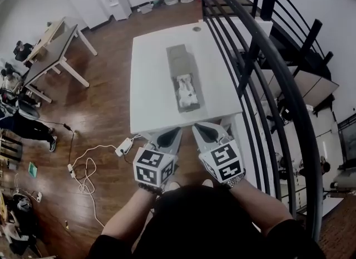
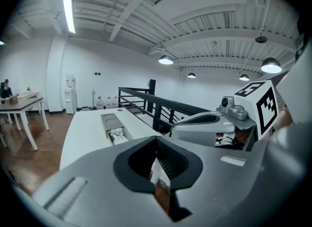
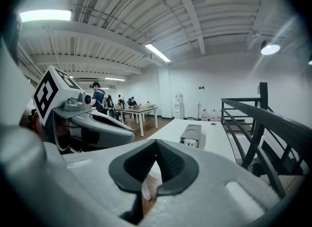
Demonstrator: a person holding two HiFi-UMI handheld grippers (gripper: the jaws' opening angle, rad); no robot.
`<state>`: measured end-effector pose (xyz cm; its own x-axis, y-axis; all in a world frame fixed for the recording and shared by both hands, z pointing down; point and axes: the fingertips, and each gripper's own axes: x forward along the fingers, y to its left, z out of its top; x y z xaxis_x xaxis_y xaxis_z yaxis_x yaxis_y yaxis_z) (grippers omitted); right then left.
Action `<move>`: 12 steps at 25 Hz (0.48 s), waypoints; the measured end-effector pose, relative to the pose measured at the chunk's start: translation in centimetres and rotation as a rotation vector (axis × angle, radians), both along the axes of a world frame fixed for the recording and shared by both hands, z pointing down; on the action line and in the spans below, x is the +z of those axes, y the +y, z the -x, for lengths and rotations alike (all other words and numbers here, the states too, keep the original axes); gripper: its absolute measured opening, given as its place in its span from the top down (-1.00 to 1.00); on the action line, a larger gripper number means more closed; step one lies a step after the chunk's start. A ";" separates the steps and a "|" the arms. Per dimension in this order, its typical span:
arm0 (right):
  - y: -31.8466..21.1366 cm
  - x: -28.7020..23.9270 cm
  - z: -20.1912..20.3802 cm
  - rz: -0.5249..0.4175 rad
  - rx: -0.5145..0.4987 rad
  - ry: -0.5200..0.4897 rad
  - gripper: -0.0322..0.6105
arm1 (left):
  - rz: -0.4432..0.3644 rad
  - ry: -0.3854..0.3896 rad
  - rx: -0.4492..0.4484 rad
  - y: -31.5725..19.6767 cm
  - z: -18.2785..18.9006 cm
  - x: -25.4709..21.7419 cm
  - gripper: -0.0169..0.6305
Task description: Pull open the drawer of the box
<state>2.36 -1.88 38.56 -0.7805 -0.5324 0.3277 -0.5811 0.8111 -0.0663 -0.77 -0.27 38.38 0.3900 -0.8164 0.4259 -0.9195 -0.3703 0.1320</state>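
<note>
White bench (image 1: 150, 85) is carrying a long grey box (image 1: 179, 57) at its middle, lying lengthways away from the person. Its drawer (image 1: 186, 93) seems to be sitting partly out already, showing pale contents too small to identify. The left gripper (image 1: 173, 134) and right gripper (image 1: 201, 132) are hovering at the near edge, well short of the box, jaws pressed together on nothing. A clean pull is probably calling for one gripper bracing the box while the other is drawing straight back. No handle is showing.
</note>
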 end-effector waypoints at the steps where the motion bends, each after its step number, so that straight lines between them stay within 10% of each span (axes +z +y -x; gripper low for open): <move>1: 0.2 0.0 0.0 -0.003 0.003 0.004 0.93 | -0.004 0.004 0.003 0.1 0.1 0.0 0.90; 12: 1.9 -1.4 1.5 -0.036 0.051 0.035 0.93 | -0.032 0.033 0.058 1.4 1.6 -1.1 0.90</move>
<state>0.85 0.01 37.13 -0.7404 -0.5832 0.3342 -0.6233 0.7818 -0.0169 -2.36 1.13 37.30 0.4508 -0.8050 0.3857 -0.8915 -0.4277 0.1494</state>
